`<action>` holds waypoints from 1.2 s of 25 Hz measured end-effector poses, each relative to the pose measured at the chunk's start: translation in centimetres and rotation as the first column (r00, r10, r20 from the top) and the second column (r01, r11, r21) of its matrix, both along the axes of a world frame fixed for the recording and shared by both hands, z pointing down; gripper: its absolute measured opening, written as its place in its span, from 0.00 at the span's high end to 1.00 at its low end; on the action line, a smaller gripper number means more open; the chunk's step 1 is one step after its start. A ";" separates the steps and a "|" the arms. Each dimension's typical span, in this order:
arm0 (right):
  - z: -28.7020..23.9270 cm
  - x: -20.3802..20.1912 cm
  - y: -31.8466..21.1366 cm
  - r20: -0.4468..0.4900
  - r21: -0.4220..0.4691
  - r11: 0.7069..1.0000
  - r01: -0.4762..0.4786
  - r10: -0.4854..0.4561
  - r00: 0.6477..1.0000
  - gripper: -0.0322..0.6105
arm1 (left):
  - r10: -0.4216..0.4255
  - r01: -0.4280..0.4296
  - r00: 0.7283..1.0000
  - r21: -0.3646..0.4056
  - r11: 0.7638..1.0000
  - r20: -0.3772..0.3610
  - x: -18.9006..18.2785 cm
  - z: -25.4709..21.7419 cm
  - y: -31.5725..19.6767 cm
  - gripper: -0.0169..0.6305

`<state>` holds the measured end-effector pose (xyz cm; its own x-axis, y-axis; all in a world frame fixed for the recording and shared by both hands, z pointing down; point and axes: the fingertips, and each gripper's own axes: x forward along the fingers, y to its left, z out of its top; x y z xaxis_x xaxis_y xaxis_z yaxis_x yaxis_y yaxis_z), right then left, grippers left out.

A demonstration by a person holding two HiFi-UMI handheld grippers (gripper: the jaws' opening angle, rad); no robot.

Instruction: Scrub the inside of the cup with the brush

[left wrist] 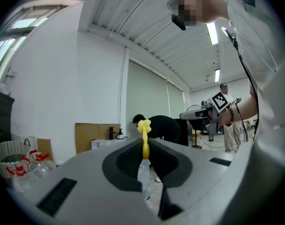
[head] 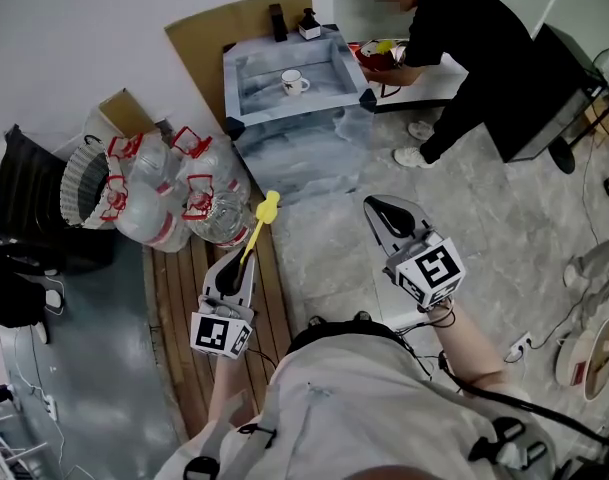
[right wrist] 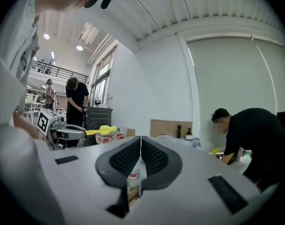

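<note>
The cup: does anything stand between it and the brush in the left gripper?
Only the front wall of the basin holding the cup lies between it and the brush in the left gripper. The water bottles stand aside at left.

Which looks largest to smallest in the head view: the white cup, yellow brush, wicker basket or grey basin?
1. grey basin
2. wicker basket
3. yellow brush
4. white cup
Brush over cup is unsure, because the brush is far nearer the camera.
</note>
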<state>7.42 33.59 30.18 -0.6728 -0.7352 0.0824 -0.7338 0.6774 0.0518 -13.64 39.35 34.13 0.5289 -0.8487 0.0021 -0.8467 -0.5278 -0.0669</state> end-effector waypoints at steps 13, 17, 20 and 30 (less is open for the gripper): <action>0.2 -2.6 0.0 -0.007 -0.011 1.000 -0.012 0.012 1.000 0.92 | 0.035 -0.035 0.999 0.006 0.999 0.000 -2.4 0.3 -0.3 0.91; 0.6 -3.3 0.3 -0.018 -0.021 1.000 -0.008 0.008 1.000 0.92 | 0.042 -0.042 0.999 0.000 0.999 0.000 -3.0 0.5 -0.5 0.91; 0.7 -3.3 0.1 -0.024 -0.025 1.000 -0.008 0.008 1.000 0.92 | 0.048 -0.048 0.999 -0.009 0.999 0.003 -3.0 0.7 -0.6 0.91; 1.4 -2.6 -2.9 -0.014 -0.033 0.999 0.008 -0.008 1.000 0.92 | 0.028 -0.027 0.999 -0.018 0.999 0.024 -2.5 0.9 -2.7 0.91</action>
